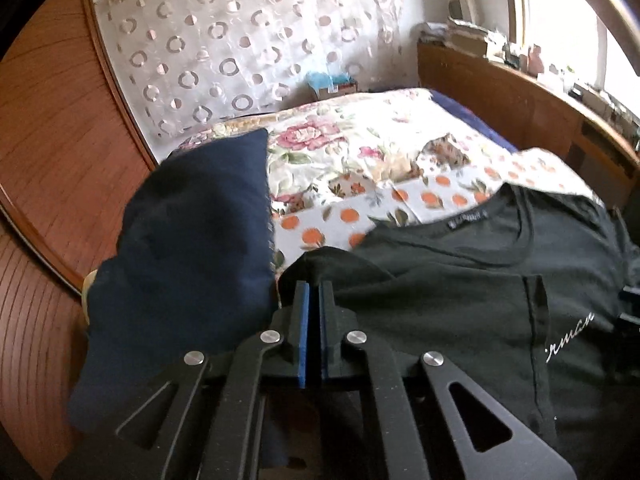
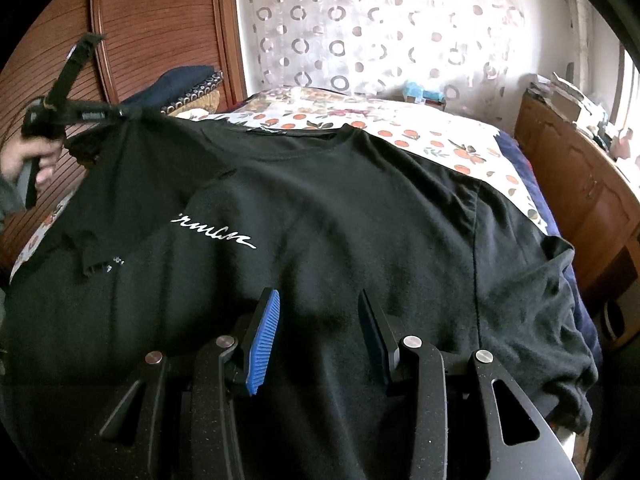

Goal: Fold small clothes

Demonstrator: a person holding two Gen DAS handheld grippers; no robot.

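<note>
Right wrist view showed the bed (image 2: pixel 400 128) carrying the black T-shirt (image 2: pixel 340 208), collar toward the top of frame, spread across my view. My left tongs (image 2: pixel 124 112), upper left, pinched its sleeve and held it raised. My right tongs (image 2: pixel 320 320) hung spread above the shirt's middle, gripping nothing. A navy cloth (image 1: pixel 192 240) lay left.
</note>
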